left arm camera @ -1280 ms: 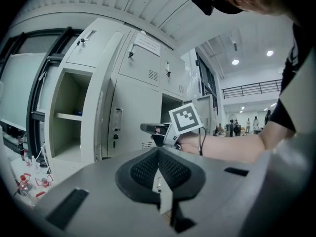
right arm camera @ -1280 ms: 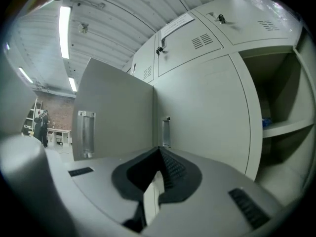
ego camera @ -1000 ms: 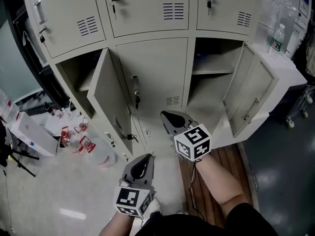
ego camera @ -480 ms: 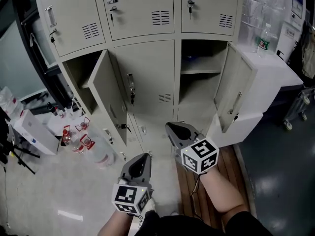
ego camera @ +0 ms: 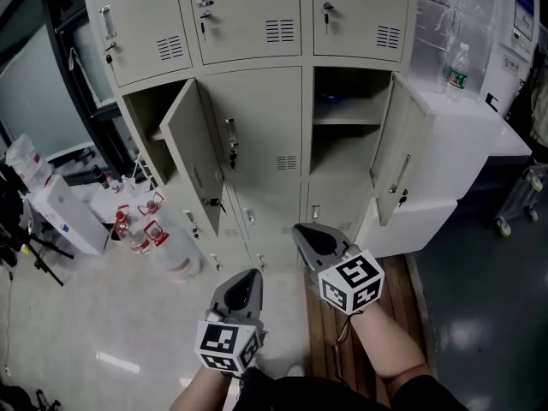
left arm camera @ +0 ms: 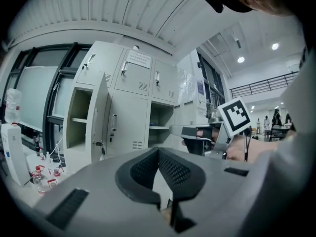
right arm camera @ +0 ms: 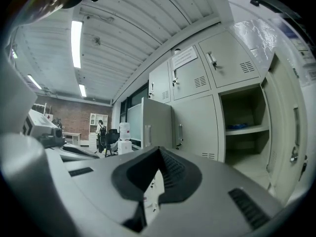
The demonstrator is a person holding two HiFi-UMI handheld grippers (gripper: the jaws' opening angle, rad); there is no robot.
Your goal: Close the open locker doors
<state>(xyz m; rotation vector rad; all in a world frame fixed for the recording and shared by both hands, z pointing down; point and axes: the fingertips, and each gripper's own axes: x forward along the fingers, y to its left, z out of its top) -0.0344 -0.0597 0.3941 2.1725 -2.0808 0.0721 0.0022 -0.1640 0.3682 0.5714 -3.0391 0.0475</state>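
Nearest the viewer, the left gripper [ego camera: 248, 276] and right gripper [ego camera: 303, 231] are held low, each with its jaws pressed together and holding nothing. Over the last second both have drawn back from the lockers [ego camera: 257, 24]. Beyond them the left door [ego camera: 195, 165] and right door [ego camera: 396, 157] still stand open, so closing has probably not begun.

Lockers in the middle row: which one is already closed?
The centre locker: its door sits flush, handle and vent facing out, while the left door and right door on either side stand swung open.
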